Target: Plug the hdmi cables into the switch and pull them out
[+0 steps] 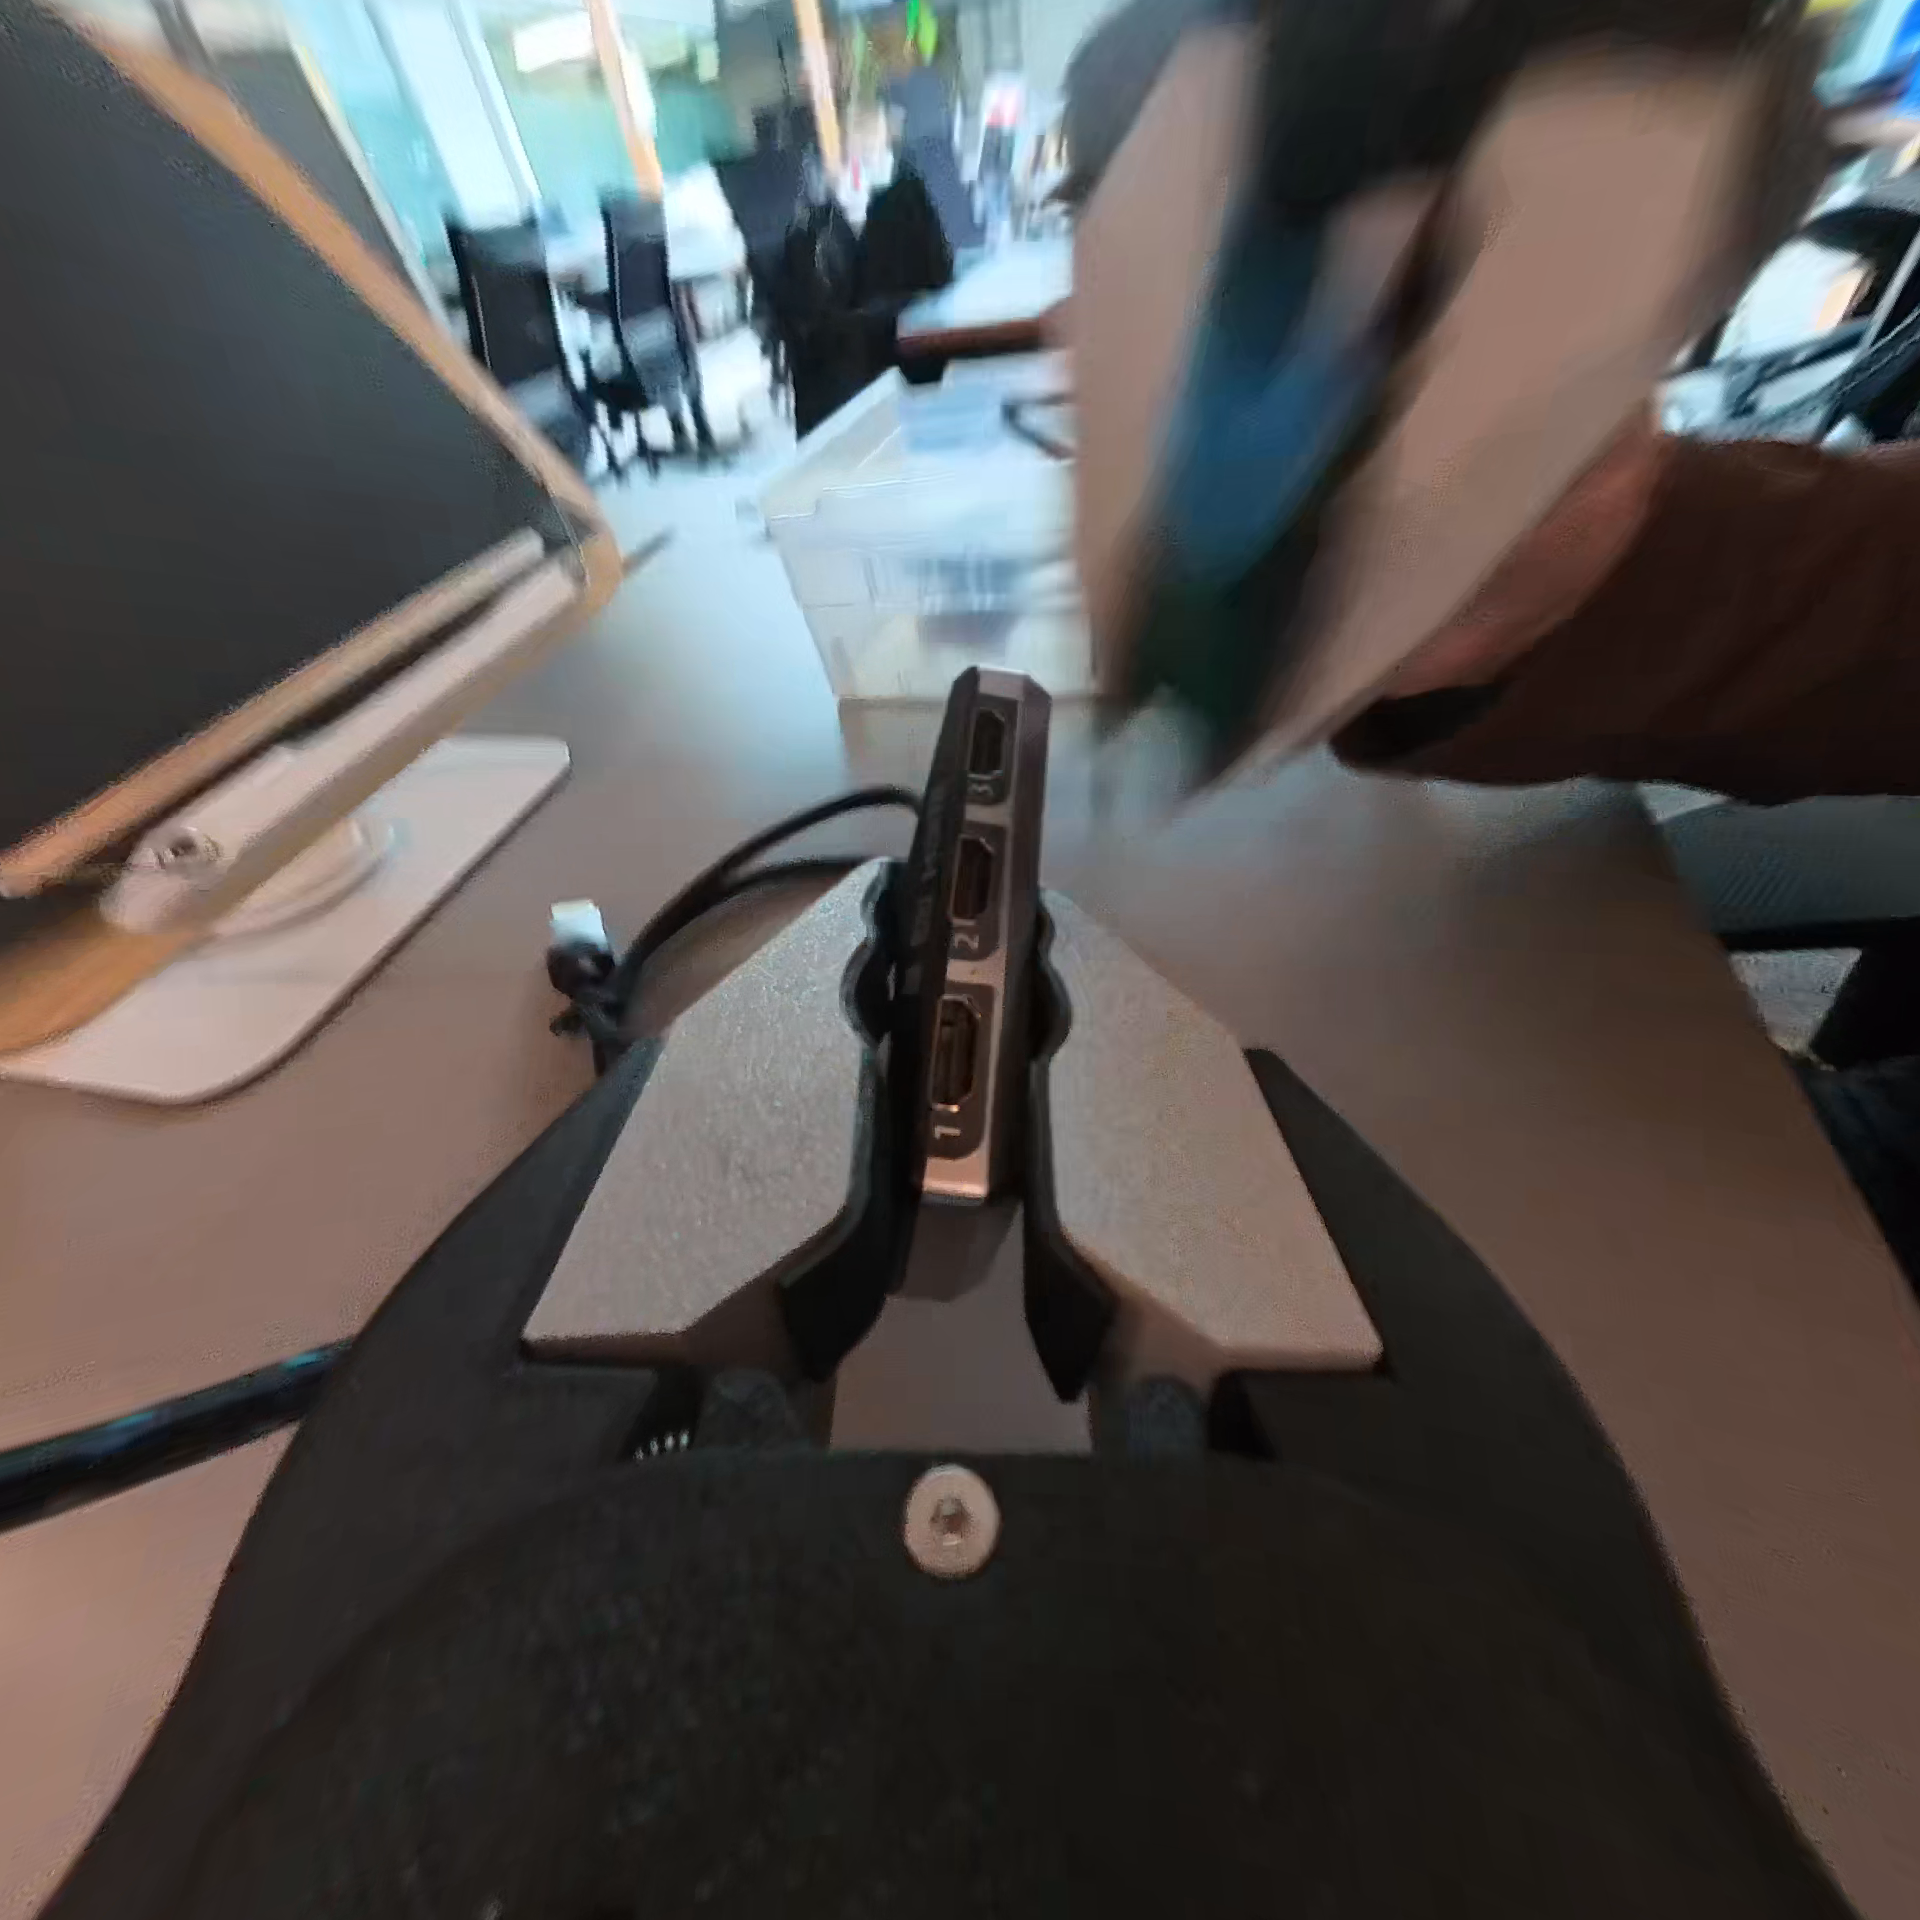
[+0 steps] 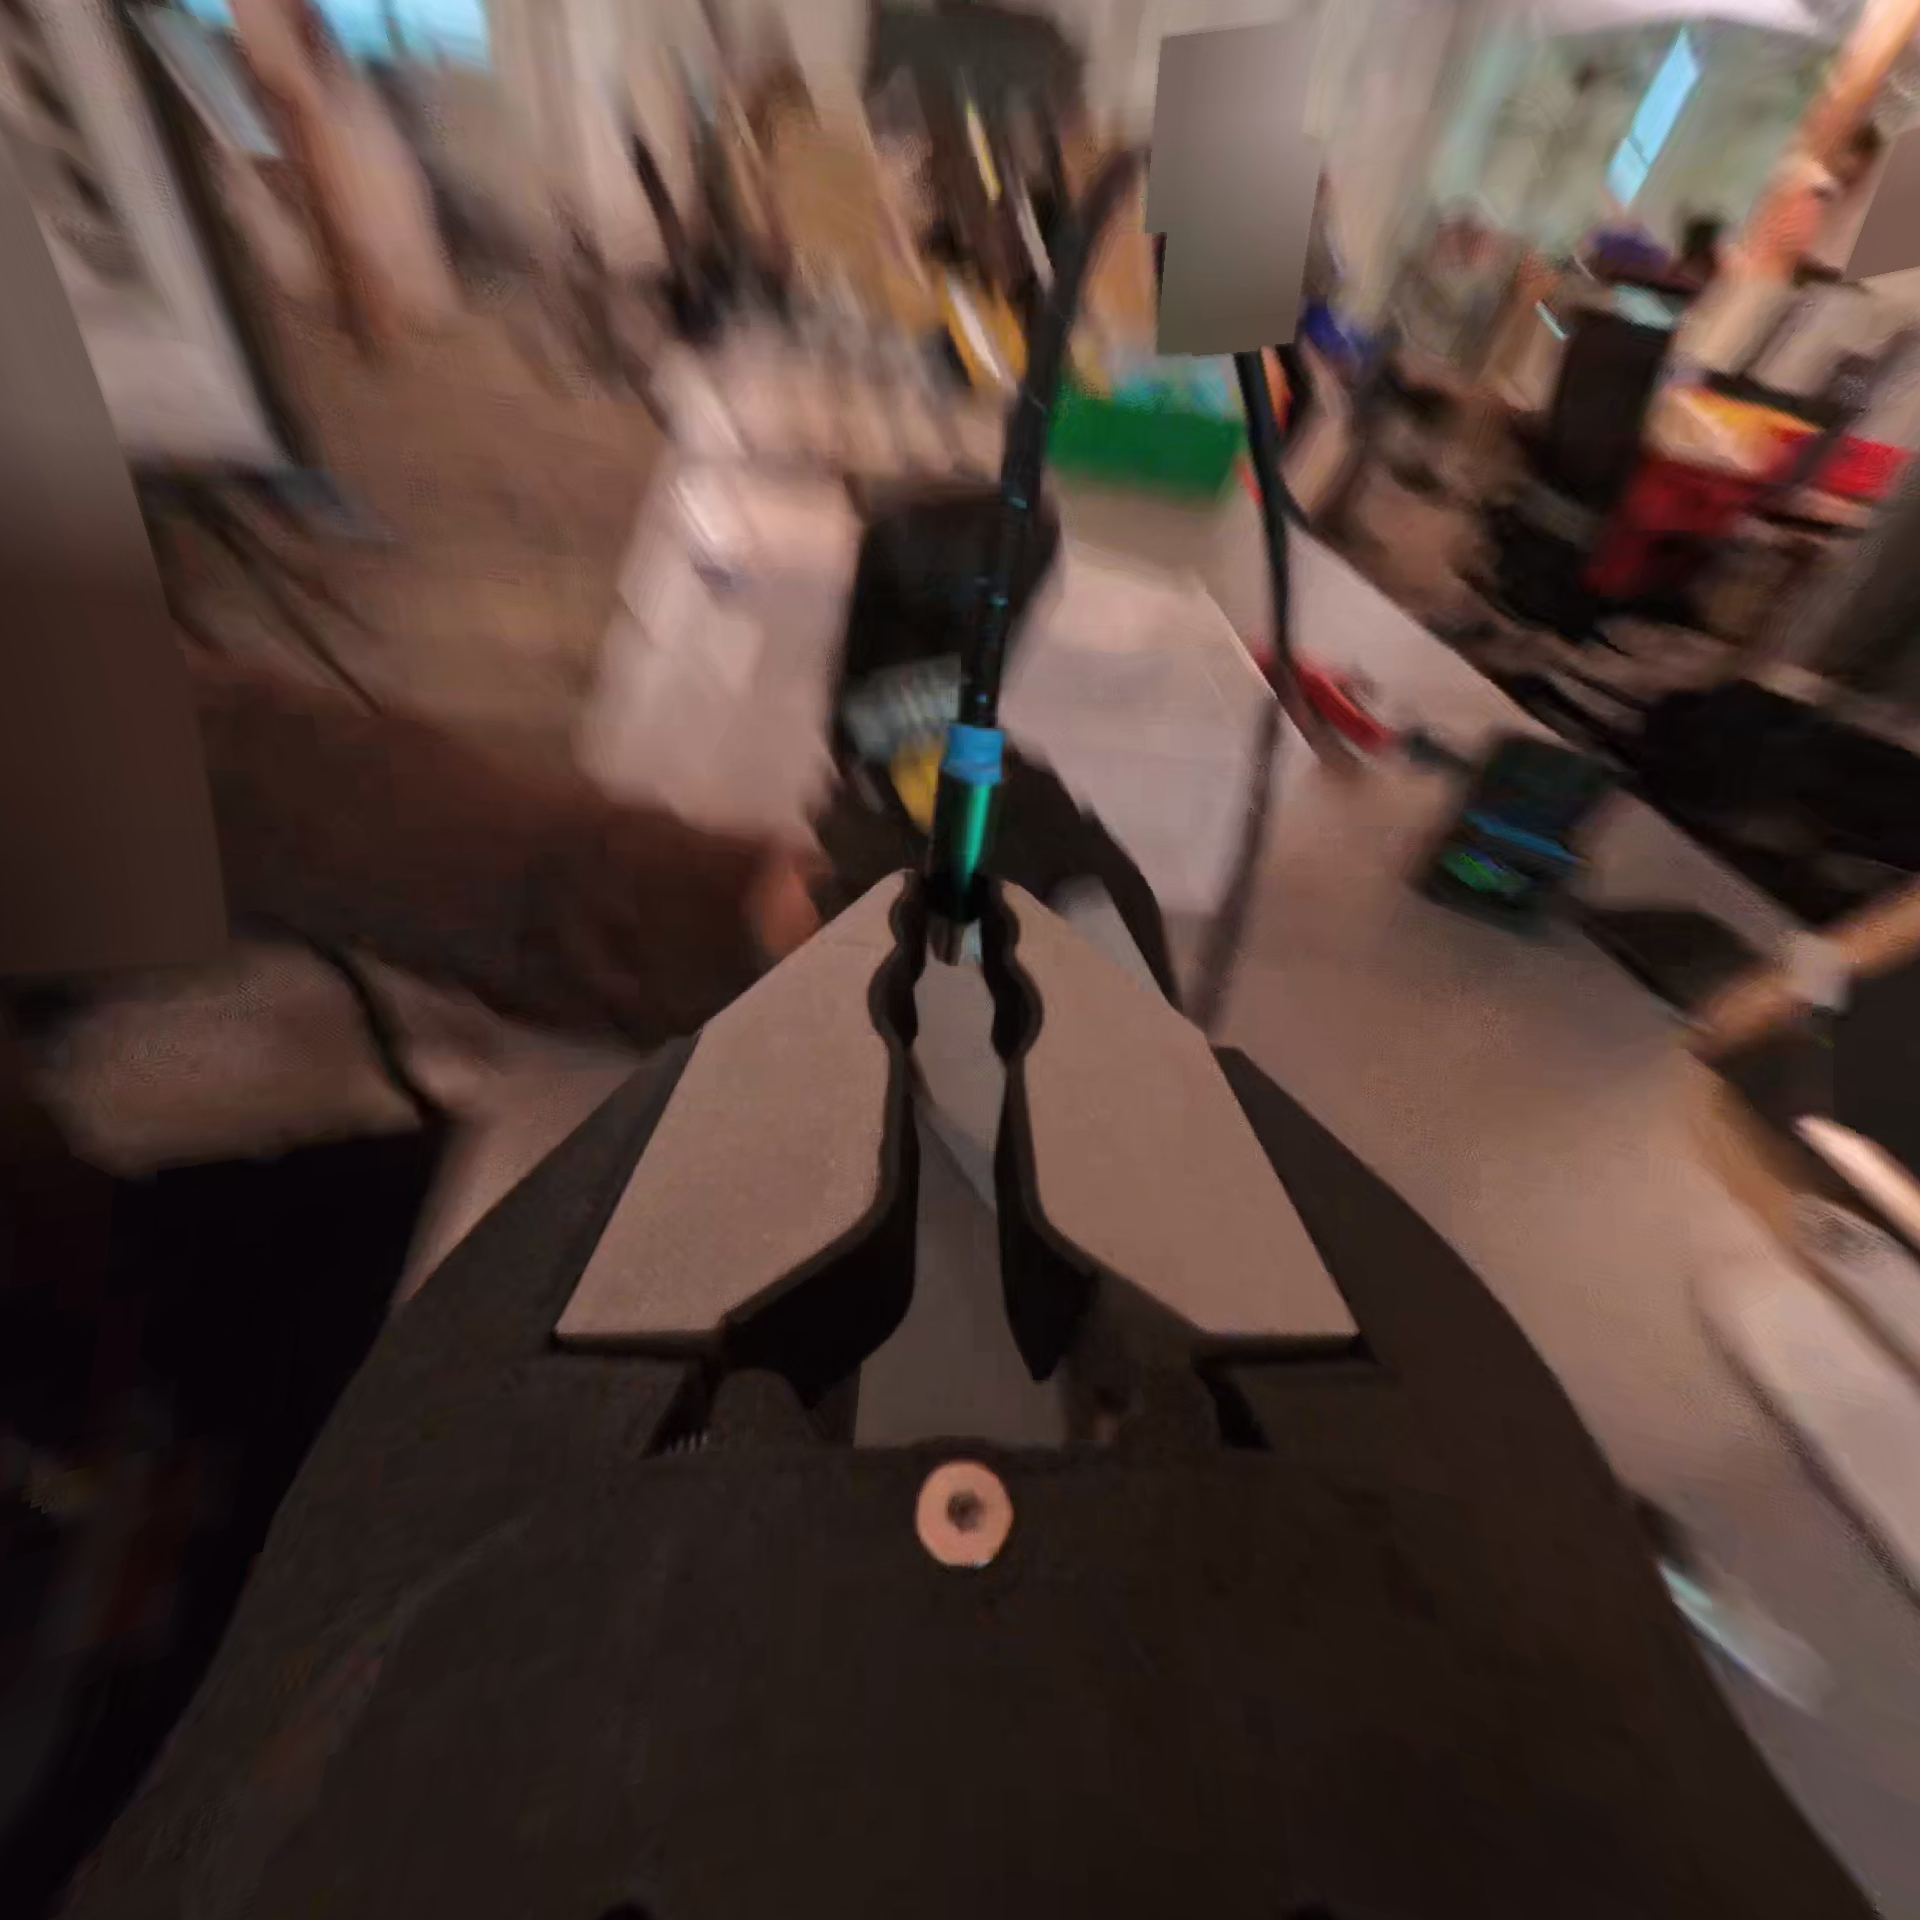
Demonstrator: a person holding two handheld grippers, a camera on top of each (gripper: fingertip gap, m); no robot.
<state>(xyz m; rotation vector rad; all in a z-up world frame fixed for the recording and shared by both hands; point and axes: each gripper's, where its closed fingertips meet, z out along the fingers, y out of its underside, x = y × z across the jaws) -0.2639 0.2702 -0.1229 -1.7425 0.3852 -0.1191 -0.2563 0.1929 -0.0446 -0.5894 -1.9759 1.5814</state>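
1. Left wrist view:
   - Showing the left claw (image 1: pixel 961 997) clenched on a slim grey metal HDMI switch (image 1: pixel 971 935), held on edge between the grey, black-edged fingers (image 1: pixel 748 1122).
   - Presenting the switch's port side toward the camera, three sockets in a row running away from the lens, none of them occupied.
   - Trailing a thin black cord (image 1: pixel 748 862) from the switch's far side, bundled and ending in a small white plug (image 1: pixel 582 925) lying on the brown table (image 1: pixel 1351 1039).
   - Crossing the lower left corner, a thicker black cable (image 1: pixel 156 1439) on the table.
   - Standing at the left, a dark-screened monitor (image 1: pixel 208 416) tilted on its flat silver base (image 1: pixel 343 935).
   - Hovering at the upper right, heavily motion-blurred, the right claw (image 1: pixel 1195 717) with something blue and green (image 1: pixel 1257 436) between its fingers, above and just beside the switch's far end, with a brown sleeve (image 1: pixel 1714 623) behind it.
   - Sitting beyond the switch, a clear plastic box (image 1: pixel 935 540).

2. Right wrist view:
   - Showing the right claw (image 2: pixel 951 925) gripping, at its very tips, the green-and-blue HDMI plug (image 2: pixel 966 821); fingers nearly together.
   - Running up and away from the plug, its black cable (image 2: pixel 1023 468).
   - Blurring everything behind; switch not discernible here, only a light surface (image 2: pixel 1455 1091) and cluttered room shapes.
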